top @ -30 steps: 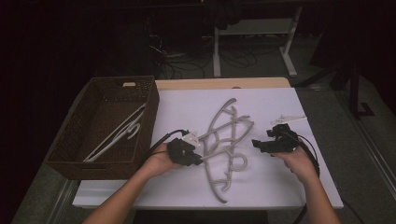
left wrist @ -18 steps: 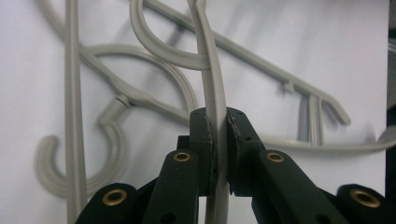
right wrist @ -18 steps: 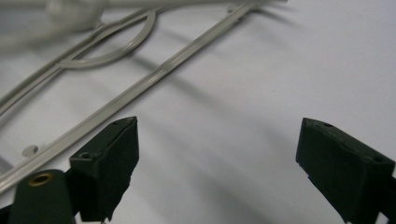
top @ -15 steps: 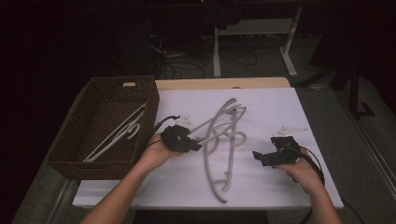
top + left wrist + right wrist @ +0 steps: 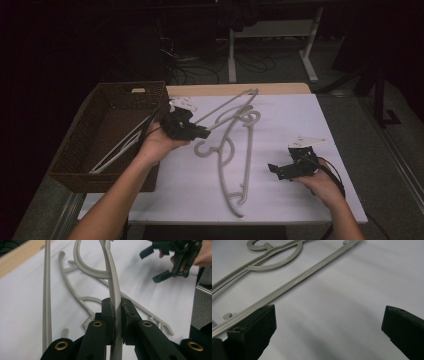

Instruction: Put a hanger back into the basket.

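Hangers occupy most of what we see: in the high view our left gripper (image 5: 202, 133), left of centre, is clamped on a grey plastic hanger (image 5: 227, 106) whose frame rises toward the upper middle of the frame, clear of the white table (image 5: 300, 120). In the left gripper view the two black pads press on either side of that hanger's (image 5: 115, 307) arm at the lower centre, its hook curling at the top of the frame. A second hanger (image 5: 227, 170) of the same grey lies flat on the table in the centre of the high view, its hook at mid-frame and its long bar running to the lower centre; its hook end lies close under the raised one, and we cannot tell whether the two touch. Our right gripper (image 5: 278, 172), at the lower right of the high view, rests low over the table with its jaws spread wide, having just been opening, and nothing is between them; in the right gripper view (image 5: 328, 332) only bare white surface lies between the pads, while the lying hanger's bar (image 5: 287, 285) crosses the upper left. A brown wicker basket (image 5: 75, 150) stands at the left of the high view, just beside the table, with a pale hanger (image 5: 120, 150) inside it. We can read no writing, brand or label on any of these things.
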A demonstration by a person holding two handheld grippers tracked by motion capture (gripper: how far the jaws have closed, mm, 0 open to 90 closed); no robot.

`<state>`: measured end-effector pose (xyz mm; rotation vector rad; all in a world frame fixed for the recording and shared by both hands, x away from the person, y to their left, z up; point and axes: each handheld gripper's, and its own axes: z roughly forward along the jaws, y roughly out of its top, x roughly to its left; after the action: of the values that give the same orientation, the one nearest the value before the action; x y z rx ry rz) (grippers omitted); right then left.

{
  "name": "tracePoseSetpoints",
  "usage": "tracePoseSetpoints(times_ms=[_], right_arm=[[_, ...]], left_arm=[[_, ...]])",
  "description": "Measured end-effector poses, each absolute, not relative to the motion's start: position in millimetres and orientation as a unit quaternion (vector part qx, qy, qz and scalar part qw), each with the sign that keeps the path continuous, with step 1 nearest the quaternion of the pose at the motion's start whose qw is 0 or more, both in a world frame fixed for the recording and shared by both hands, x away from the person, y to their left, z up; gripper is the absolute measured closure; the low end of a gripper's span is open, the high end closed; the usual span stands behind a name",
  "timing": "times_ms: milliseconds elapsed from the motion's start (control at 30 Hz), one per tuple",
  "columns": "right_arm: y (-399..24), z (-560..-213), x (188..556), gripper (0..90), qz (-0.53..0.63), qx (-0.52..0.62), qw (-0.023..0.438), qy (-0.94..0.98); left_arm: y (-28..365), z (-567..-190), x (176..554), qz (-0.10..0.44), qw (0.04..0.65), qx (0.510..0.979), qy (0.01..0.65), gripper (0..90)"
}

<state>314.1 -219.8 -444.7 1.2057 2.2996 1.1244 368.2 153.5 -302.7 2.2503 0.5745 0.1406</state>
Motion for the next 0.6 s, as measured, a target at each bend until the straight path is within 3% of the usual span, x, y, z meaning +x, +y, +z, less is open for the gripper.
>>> tracePoseSetpoints(times_ms=[300,600], right_arm=[[-222.3,-444.3,315.1,0.0,0.395,0.423,0.157,0.8],[-224.4,-444.4,316.2,0.0,0.397,0.428,0.158,0.796]], left_arm=[[213.6,-266.1,373.1,0.094,0.405,0.876,0.245,82.3],[295.1,-260.6,372.8,0.128,0.404,0.858,0.291,82.4]])
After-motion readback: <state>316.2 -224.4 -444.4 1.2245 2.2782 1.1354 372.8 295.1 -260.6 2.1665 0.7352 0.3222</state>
